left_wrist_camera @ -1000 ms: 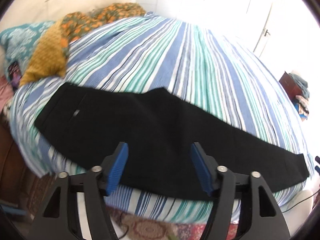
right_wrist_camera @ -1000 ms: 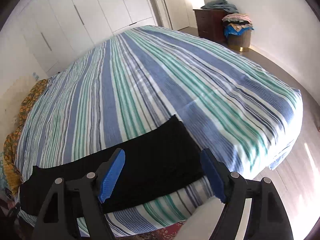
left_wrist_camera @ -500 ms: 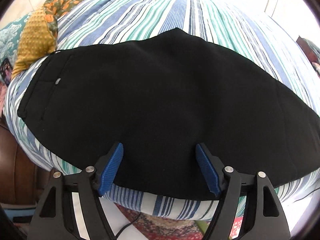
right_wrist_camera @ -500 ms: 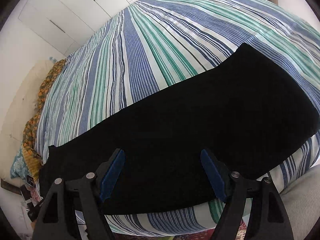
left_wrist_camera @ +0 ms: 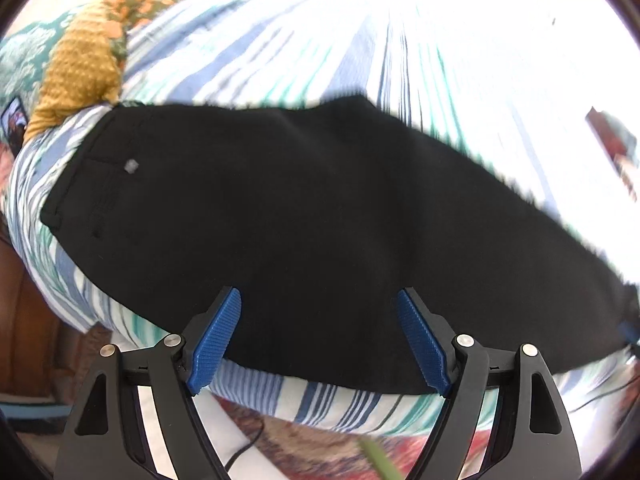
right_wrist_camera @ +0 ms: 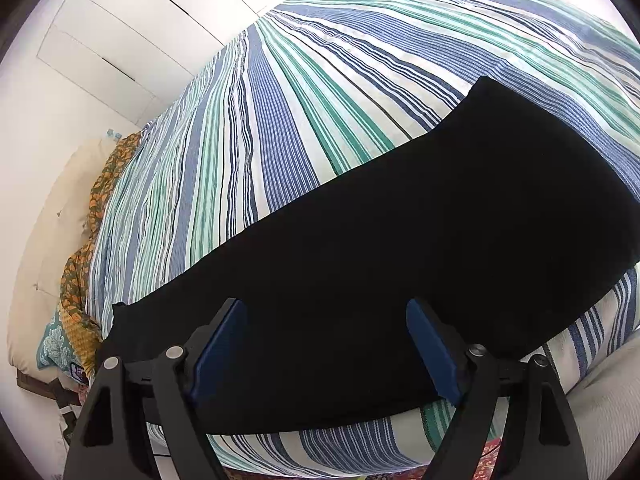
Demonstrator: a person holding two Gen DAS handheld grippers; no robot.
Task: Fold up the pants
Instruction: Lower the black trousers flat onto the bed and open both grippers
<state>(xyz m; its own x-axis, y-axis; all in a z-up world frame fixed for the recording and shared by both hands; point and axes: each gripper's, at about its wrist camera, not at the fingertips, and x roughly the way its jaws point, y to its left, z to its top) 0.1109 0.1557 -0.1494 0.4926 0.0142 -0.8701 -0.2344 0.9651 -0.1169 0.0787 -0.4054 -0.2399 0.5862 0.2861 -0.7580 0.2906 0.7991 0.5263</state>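
Ribbed blue tongs spread, matte black pants

- The black pants lie flat along the near edge of a striped bed, stretched lengthwise from left to right.
- The waistband end sits at the left in the left wrist view, where a small pale button and a pocket seam show (the far edge there is blurred).
- The leg end reaches toward the bed's right corner in the right wrist view, its hem cut straight.
- The fabric looks smooth, one dark layered shape; whether the legs are stacked cannot be told.
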